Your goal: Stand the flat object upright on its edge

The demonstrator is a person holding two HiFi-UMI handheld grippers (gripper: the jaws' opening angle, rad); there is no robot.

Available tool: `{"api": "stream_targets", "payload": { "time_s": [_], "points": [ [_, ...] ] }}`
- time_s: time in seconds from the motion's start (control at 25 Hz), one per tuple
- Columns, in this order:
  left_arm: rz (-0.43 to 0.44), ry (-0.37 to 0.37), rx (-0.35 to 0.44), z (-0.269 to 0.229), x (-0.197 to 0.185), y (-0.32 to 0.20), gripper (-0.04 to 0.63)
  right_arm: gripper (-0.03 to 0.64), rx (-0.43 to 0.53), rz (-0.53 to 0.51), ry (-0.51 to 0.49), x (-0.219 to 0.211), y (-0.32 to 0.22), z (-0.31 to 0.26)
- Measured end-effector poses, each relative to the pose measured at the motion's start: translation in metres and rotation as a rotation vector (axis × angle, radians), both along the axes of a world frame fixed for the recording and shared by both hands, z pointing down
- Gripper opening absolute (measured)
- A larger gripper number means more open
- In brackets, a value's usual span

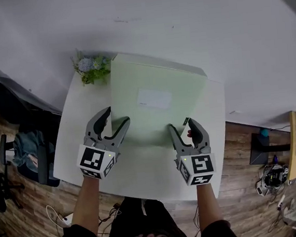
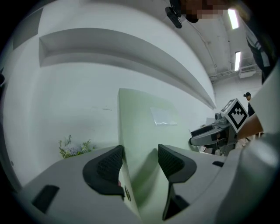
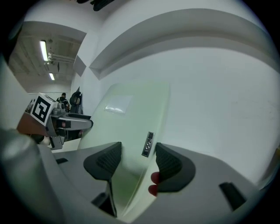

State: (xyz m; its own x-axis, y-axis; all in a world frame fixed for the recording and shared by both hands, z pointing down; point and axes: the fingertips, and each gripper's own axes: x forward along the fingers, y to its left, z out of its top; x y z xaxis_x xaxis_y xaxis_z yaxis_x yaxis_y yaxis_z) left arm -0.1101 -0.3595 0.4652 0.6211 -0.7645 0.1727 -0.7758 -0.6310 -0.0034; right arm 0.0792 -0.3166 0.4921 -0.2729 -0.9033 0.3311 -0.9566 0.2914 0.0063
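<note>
White wall (image 1: 180,23) and wood floor (image 1: 239,148) frame a white table (image 1: 143,178) pushed up to that wall. On the table a large pale green board (image 1: 153,115) is already raised steeply. Its lower edge rests on the tabletop, its broad face is turned toward the person, and its top edge is close to the wall.

The left gripper (image 1: 116,115) straddles the board's left side edge low down. Its jaws are apart: one pad lies against the back, the other stands off the face. The right gripper (image 1: 181,123) straddles the right edge the same way, jaws parted and not pinching.

A small plant (image 1: 92,67) sits at the far left corner, clear of the board. A white label (image 1: 154,97) marks the board's face, and a small strip (image 3: 148,144) is on its right edge.

The step in hand looks like steadying the near-upright board. The next move calls for checking that it balances, then drawing both grippers away sideways without nudging it.
</note>
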Motion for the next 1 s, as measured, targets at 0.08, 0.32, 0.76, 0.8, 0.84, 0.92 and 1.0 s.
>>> {"api": "stream_targets", "payload": {
  "time_s": [0.08, 0.32, 0.76, 0.8, 0.84, 0.92, 1.0],
  "points": [
    [-0.010, 0.013, 0.022, 0.001, -0.001, -0.001, 0.267, 0.259, 0.021, -0.006, 0.010, 0.000, -0.004, -0.001],
    [-0.043, 0.056, 0.107, 0.004, 0.001, 0.002, 0.267, 0.259, 0.141, -0.009, 0.035, 0.002, -0.005, -0.009],
    [-0.080, 0.062, 0.199, 0.015, 0.003, 0.032, 0.267, 0.259, 0.246, -0.011, 0.019, 0.003, 0.021, 0.003],
    [-0.082, 0.060, 0.203, 0.015, 0.003, 0.036, 0.267, 0.259, 0.250, -0.014, 0.021, 0.003, 0.024, 0.003],
    [-0.083, 0.060, 0.208, 0.015, 0.003, 0.039, 0.267, 0.259, 0.255, -0.017, 0.022, 0.003, 0.027, 0.003],
    [-0.087, 0.058, 0.221, 0.015, 0.001, 0.045, 0.267, 0.259, 0.265, -0.023, 0.024, 0.003, 0.033, 0.005],
    [-0.089, 0.054, 0.228, 0.015, 0.000, 0.049, 0.267, 0.259, 0.270, -0.027, 0.016, 0.002, 0.037, 0.005]
  ]
}}
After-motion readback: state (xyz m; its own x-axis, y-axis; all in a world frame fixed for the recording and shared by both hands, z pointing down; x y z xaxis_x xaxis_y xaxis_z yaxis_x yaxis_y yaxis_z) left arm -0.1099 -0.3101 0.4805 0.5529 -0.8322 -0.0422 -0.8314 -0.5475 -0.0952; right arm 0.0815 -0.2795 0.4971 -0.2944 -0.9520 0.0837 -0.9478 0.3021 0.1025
